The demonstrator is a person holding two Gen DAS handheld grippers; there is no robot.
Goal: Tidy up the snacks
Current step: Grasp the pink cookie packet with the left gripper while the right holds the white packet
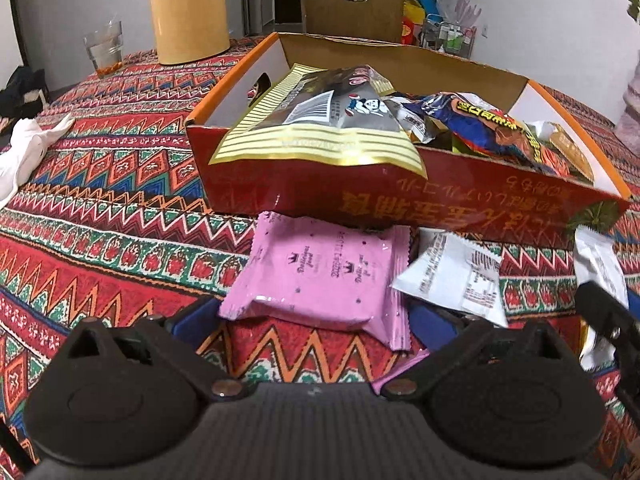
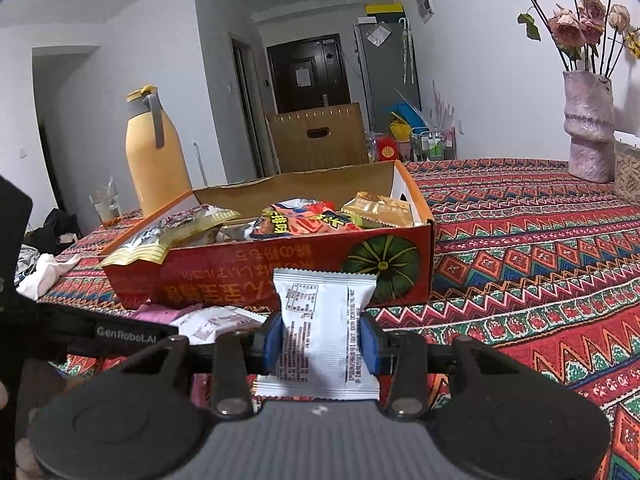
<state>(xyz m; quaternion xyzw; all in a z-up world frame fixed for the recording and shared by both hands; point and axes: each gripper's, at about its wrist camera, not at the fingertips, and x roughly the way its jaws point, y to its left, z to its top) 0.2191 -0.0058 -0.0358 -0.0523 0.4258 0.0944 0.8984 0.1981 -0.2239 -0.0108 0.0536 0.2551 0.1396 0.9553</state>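
Counting two white packets (image 1: 452, 276), one pink (image 1: 324, 276).

Left gripper (image 1: 316, 320): matte black body, ribbed grey centre plate, two rounded black lobes, silver round screws at finger pivots, blue finger pads (image 1: 192, 314). Right gripper (image 2: 322, 344): same build, blue pads (image 2: 273, 344). White "GenRobot.AI" marking on left unit's black side.

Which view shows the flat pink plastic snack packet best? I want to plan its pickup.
The left wrist view: the flat pink plastic snack packet lies whole on the patterned tablecloth, in front of the red cardboard box. The right wrist view shows only a pink sliver of it behind the left gripper.
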